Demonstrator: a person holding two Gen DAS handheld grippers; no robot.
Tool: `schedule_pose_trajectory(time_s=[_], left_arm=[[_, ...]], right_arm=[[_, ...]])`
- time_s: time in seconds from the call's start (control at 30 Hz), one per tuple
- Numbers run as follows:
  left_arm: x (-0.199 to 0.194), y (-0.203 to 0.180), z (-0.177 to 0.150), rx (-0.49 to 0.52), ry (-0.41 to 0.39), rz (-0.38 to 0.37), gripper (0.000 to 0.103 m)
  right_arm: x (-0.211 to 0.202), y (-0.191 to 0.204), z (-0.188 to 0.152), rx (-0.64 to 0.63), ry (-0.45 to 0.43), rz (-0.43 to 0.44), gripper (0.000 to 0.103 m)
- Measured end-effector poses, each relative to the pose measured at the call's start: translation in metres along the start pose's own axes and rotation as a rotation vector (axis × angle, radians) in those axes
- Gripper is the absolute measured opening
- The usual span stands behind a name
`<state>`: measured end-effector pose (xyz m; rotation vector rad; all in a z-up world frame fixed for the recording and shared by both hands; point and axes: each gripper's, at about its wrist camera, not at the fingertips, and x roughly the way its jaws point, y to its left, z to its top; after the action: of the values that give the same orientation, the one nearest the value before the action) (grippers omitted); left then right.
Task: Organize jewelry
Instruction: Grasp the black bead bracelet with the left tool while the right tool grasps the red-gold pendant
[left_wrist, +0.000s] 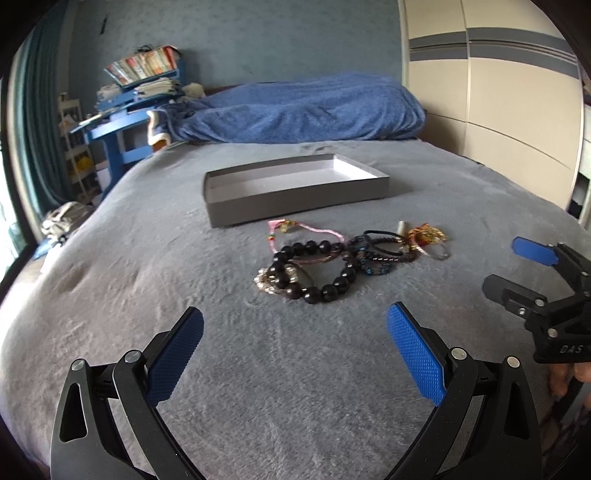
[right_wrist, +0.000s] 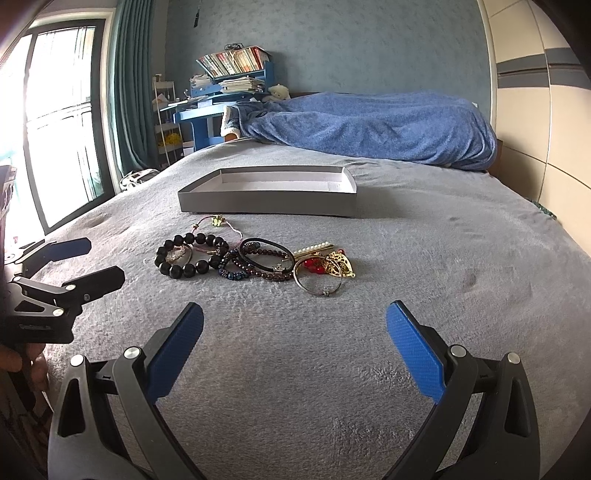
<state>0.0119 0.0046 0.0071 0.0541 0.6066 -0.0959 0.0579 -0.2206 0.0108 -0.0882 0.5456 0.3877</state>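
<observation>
Nothing has been picked up yet, so this looks like the very start. The left tongs (left_wrist: 295, 350) are wide open and hold nothing. The right tongs (right_wrist: 295, 350) are wide open and empty too.

The jewelry pile (left_wrist: 347, 258) lies on the fuzzy gray blanket (left_wrist: 147, 258), a little way in front of both tongs. The gray box (right_wrist: 269, 194) sits just past the pile. It is flat, made of card, and empty.

The black bead bracelet (right_wrist: 188, 254) has big round shiny beads. The silver ring bangle (right_wrist: 319, 286) is thin and hard.

Next, I think one pair of tongs should reach forward, pinch one piece, and lift it into the box. The pieces lie tangled, so two may come up together.
</observation>
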Motion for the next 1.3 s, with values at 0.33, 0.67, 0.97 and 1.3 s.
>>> schedule_pose_trajectory(time_s=[0.33, 0.67, 0.97, 1.3], left_arm=[[0.014, 0.02, 0.027, 0.027, 0.08, 0.006, 0.099], [0.059, 0.037, 0.053, 0.032, 0.209, -0.031, 0.059], [0.095, 0.025, 0.048, 0.059, 0.3, -0.101, 0.03], [0.071, 0.039, 0.04, -0.016, 0.14, -0.109, 0.015]], right_arm=[[0.018, -0.016, 0.014, 0.1, 0.096, 0.03, 0.098], [0.032, -0.031, 0.019, 0.121, 0.124, 0.035, 0.098], [0.04, -0.037, 0.019, 0.139, 0.133, 0.047, 0.098], [0.065, -0.06, 0.034, 0.22, 0.177, 0.032, 0.083]])
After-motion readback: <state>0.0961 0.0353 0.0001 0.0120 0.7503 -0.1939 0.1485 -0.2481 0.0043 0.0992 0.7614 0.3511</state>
